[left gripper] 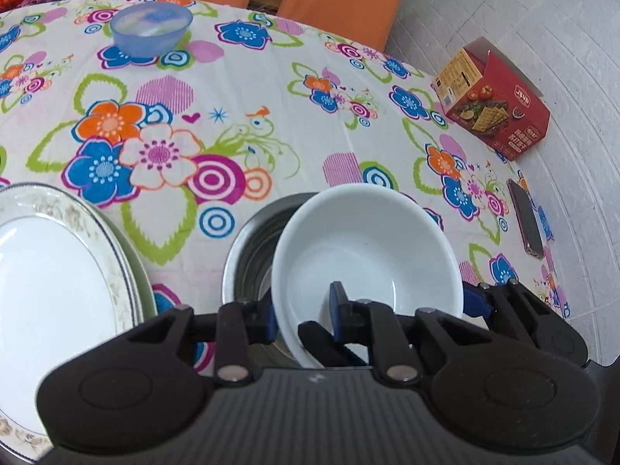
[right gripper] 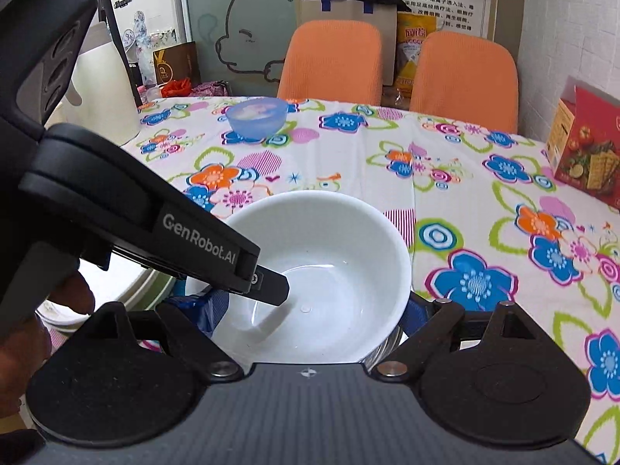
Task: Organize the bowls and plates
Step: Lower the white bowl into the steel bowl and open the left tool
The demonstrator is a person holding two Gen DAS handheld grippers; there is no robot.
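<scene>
A white bowl (left gripper: 368, 248) (right gripper: 321, 263) rests tilted in a steel bowl (left gripper: 252, 252) (right gripper: 387, 343) near the table's front. My left gripper (left gripper: 302, 314) is shut on the white bowl's near rim, one blue pad inside and one outside; in the right wrist view its finger (right gripper: 271, 286) reaches into the bowl. My right gripper (right gripper: 310, 306) is open, its fingers straddling the white bowl's sides. White plates with patterned rims (left gripper: 58, 271) are stacked at the left. A translucent blue bowl (left gripper: 151, 29) (right gripper: 257, 118) stands far across the table.
The flowered tablecloth (left gripper: 271, 116) covers the table. A red cracker box (left gripper: 496, 104) (right gripper: 585, 151) and a phone (left gripper: 525, 217) lie at the right edge. Two orange chairs (right gripper: 329, 62) stand behind the table. A white kettle (right gripper: 104, 89) is at the far left.
</scene>
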